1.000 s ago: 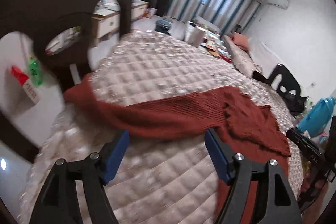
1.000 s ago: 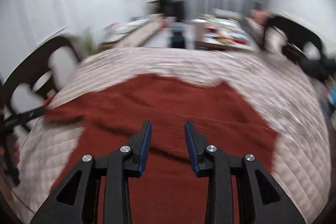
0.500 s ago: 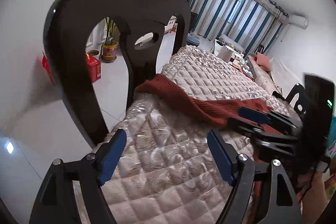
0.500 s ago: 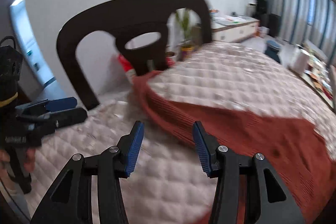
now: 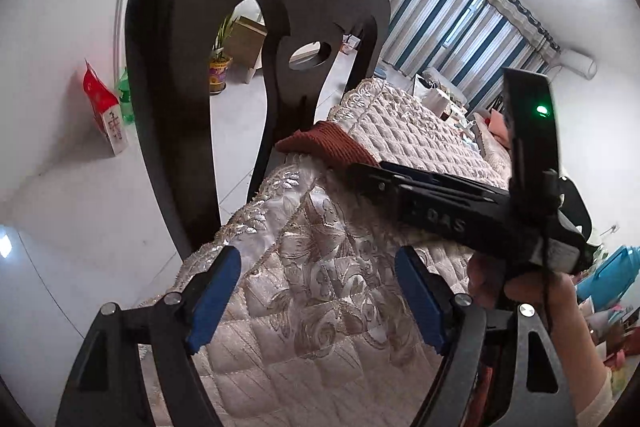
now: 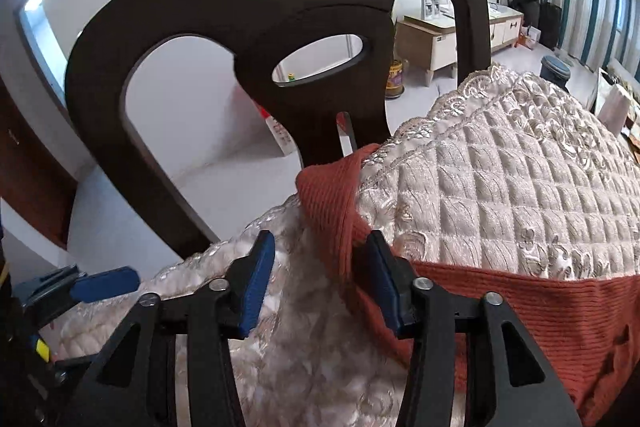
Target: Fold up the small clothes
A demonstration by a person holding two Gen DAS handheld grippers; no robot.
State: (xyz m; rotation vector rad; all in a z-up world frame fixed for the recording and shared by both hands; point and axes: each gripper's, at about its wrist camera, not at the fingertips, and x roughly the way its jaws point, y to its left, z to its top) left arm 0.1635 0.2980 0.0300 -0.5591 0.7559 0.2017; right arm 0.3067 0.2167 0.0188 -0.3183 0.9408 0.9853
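Two grippers are in our hands over a table covered with a quilted beige cloth (image 6: 520, 187). Our left gripper (image 5: 320, 291) has its blue-padded jaws wide apart with only cloth between them. Ahead of those jaws and to their right, our right gripper (image 5: 440, 199) crosses the left wrist view; its black body carries raised letters that seem to read "DAS", and a green light glows on its upright part. Our right gripper (image 6: 320, 279) also has its jaws apart, with the sleeve of a rust-red ribbed sweater (image 6: 520, 311) passing between them, nearer the right jaw. The sleeve runs forward from the jaws to the table edge, where its cuff (image 5: 320, 143) meets a dark wooden chair back (image 6: 280, 7). Beyond the chair lies open white floor, where a red and white bag (image 5: 106, 107) bears print too small to read.
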